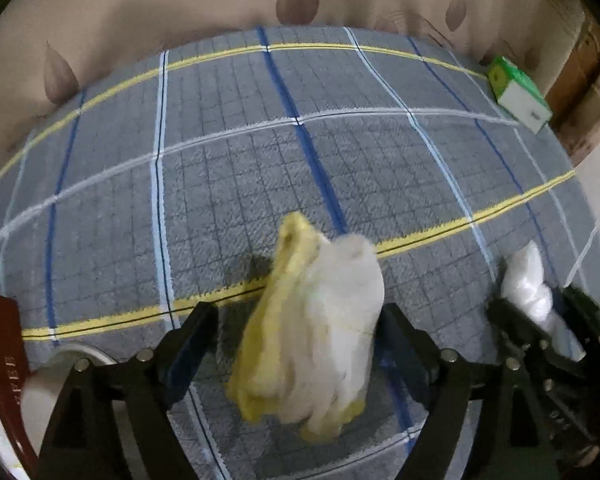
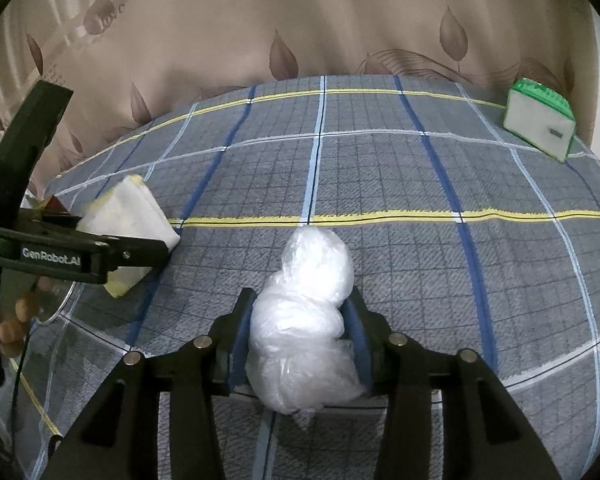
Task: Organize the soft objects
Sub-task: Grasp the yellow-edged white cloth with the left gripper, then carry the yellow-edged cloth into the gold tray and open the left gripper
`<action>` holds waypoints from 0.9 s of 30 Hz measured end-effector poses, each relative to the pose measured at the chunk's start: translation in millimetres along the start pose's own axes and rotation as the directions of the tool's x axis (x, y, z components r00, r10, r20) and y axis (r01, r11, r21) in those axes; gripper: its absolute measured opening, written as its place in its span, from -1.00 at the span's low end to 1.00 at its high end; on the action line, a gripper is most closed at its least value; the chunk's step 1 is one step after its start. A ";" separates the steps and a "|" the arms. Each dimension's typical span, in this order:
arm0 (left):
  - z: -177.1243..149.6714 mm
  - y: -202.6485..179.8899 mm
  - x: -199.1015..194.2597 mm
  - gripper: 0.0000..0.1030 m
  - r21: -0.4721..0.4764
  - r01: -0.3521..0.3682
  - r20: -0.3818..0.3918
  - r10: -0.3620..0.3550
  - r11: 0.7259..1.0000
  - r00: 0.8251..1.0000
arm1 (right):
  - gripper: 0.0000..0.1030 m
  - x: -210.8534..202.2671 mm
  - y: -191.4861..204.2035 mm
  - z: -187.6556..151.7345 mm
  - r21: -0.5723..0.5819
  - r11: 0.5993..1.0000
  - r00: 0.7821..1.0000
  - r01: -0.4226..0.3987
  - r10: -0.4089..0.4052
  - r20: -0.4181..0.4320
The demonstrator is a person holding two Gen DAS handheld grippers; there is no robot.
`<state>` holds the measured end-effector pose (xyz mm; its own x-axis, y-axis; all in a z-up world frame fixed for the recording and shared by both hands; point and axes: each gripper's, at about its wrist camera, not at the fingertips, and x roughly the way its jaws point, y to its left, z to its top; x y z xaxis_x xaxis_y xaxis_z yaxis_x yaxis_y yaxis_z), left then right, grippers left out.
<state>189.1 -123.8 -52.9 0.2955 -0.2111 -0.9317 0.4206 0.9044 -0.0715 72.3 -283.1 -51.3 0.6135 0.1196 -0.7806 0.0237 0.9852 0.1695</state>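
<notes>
Black fingers of the left hand-held gripper [image 1: 296,344] stand wide apart in the left wrist view, with a yellow and white folded cloth [image 1: 312,332] between them; the pads are clear of it on both sides. It lies on a grey plaid bed cover [image 1: 220,160]. To the right of this gripper, the right hand-held gripper [image 1: 540,312] carries a white plastic bag [image 1: 526,284]. Far ahead and to the right sits a green and white box [image 1: 518,90].

Seen from the right wrist, the right hand-held gripper [image 2: 300,332] is clamped on the crumpled white plastic bag [image 2: 308,320], above the bed cover [image 2: 380,180]. To its left, the left hand-held gripper [image 2: 140,248] straddles the folded cloth [image 2: 128,212].
</notes>
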 end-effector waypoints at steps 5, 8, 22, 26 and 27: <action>-2.9 -4.8 -4.1 0.39 0.021 -0.007 0.009 0.007 1.000 1.000 | -0.15 0.8 0.9 -0.1 -0.005 1.000 1.000 0.001 -0.001 -0.001; -6.1 -6.3 -10.8 0.35 0.012 0.031 0.013 -0.031 0.999 0.999 | -0.15 1.0 2.2 -0.5 -0.011 1.000 1.000 0.008 -0.008 -0.002; -25.2 -10.9 -42.5 0.33 -0.017 -0.015 0.064 0.016 1.000 0.998 | -0.14 4.4 9.2 -0.5 -0.054 0.997 0.998 0.058 -0.058 -0.008; -29.6 -11.9 -50.1 0.33 -0.030 -0.044 0.069 0.046 0.999 0.997 | -0.01 5.9 13.3 -0.6 -0.077 0.995 0.998 0.064 -0.065 -0.014; -31.7 -11.6 -52.8 0.33 -0.032 -0.046 0.074 0.048 0.998 0.996 | -0.01 6.5 15.9 -0.9 -0.089 0.993 0.997 0.074 -0.076 -0.015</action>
<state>141.4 -111.4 -14.1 0.3781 -0.1940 -0.9052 0.3791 0.9245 -0.0398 76.0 -266.6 -54.3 0.5976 0.0461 -0.8005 -0.0008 0.9984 0.0568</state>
